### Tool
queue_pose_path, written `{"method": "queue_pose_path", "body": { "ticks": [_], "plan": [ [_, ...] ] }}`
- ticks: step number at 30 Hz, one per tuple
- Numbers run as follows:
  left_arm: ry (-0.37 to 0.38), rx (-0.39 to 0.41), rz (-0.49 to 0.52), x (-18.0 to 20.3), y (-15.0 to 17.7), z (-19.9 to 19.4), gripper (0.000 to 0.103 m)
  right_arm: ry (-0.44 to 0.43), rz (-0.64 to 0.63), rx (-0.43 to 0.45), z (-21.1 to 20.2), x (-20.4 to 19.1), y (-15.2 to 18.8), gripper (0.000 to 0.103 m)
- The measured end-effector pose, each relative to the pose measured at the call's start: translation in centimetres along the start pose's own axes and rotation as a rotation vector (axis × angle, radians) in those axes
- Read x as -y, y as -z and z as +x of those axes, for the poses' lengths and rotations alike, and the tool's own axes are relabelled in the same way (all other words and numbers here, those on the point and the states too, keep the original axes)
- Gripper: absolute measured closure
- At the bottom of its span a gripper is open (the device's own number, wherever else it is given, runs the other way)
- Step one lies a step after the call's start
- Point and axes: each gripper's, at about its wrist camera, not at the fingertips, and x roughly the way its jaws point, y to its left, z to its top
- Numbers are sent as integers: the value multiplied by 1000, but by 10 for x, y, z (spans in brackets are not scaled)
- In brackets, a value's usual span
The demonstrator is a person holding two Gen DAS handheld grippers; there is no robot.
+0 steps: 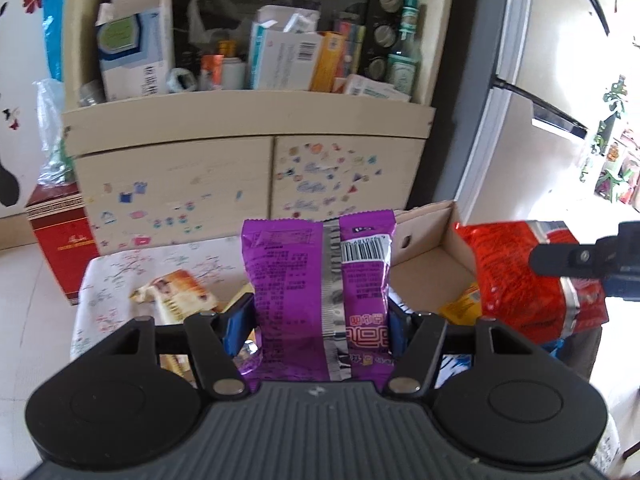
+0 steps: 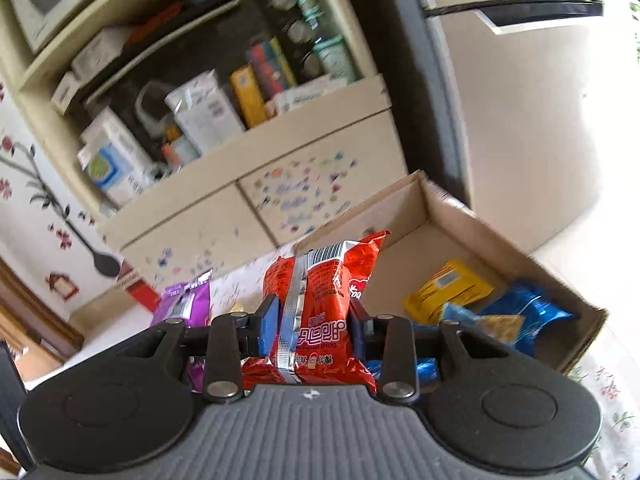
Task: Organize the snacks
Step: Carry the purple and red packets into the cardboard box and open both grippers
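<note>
Left tool (image 1: 316, 320) grips a purple foil snack bag (image 1: 316, 276); right tool (image 2: 312, 328) clamps a crinkled red one (image 2: 320, 300).

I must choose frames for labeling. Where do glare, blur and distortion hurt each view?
Left wrist view: window glare washes out the right edge beyond the red bag; the purple bag is sharp. Right wrist view: tilted, the shelf motion-blurred, the fridge overexposed; fisheye bends edges in both.
</note>
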Motion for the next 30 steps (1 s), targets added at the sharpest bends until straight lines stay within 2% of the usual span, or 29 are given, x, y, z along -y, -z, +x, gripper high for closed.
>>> {"method": "queue_pose_path", "body": {
  "ticks": [11,16,19,22,25,27,30],
  "plan": [
    [90,2,51,43,-15,29,40,96,84,87,-18,36,-13,61],
    [123,-12,60,60,-20,48,40,132,109,93,-21,46,-14,61],
    [139,-18,71,69,-21,57,40,148,115,94,-21,49,-14,67],
    [166,-25,89,79,-21,70,40,161,114,75,-18,50,-13,67],
    [194,-55,95,84,-16,77,32,165,155,74,-18,55,-13,64],
    [196,-51,85,86,-14,74,16,164,183,82,-20,59,-13,61],
    [191,-16,98,86,-18,64,15,165,194,76,-20,60,-12,60]
  ]
}}
